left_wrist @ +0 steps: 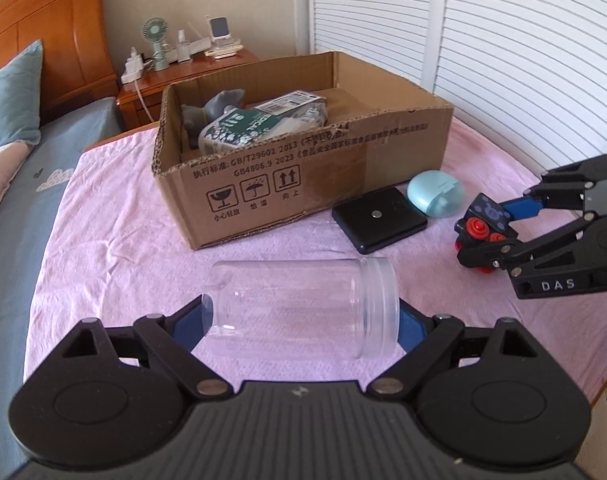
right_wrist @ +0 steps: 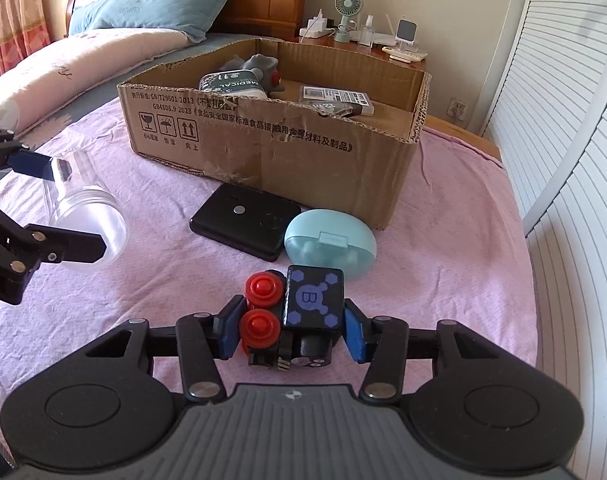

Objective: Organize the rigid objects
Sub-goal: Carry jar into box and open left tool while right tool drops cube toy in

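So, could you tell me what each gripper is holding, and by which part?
Left gripper spans the clear jar end to end; right gripper brackets the toy's sides. Contact isn't confirmable.

The right gripper [right_wrist: 290,330] has its blue pads on both sides of a black toy block [right_wrist: 303,312] with red wheels. At 12 o'clock stands an open cardboard box [right_wrist: 271,148]. A teal case [right_wrist: 329,244] touches a black flat device [right_wrist: 245,226]. At 9 o'clock, the left gripper [right_wrist: 55,208] grips a clear jar [right_wrist: 89,216].
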A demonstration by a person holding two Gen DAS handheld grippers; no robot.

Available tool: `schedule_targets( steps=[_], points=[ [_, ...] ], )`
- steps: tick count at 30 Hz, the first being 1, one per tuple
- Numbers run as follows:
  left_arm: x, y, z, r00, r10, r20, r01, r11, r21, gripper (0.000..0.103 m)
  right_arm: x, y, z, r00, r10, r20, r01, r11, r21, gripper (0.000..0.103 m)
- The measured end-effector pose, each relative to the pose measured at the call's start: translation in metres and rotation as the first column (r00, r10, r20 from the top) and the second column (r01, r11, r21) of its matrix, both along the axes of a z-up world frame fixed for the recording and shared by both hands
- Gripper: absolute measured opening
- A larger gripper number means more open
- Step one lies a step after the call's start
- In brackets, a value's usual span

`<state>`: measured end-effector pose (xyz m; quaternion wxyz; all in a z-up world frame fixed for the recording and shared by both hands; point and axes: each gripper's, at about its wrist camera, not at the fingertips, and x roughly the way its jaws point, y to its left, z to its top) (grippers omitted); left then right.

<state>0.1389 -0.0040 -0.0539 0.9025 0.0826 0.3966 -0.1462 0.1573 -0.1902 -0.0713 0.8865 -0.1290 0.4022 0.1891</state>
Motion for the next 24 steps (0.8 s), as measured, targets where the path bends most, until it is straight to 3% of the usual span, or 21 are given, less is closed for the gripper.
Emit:
schedule_targets(
  steps=[13,18,24],
  points=[
    [0.001,0.013,0.041,0.993,-0.108,0.037,0.109,0.994,-0.015,0.091,0.016,-0.007,0.077,0.996,0.024,0.087,-0.03,0.997,0.068,0.055],
    [0.007,0.019,0.051,0.992,-0.105,0.065,0.106,0.994,-0.007,0.091,0.056,0.003,0.099,0.99,0.009,0.138,-0.02,0.997,0.078,0.055],
    [0.017,0.026,0.057,0.991,-0.103,0.088,0.104,0.994,-0.015,0.091,0.115,0.017,0.094,0.994,-0.034,0.101,0.026,0.996,0.086,0.055]
  ],
)
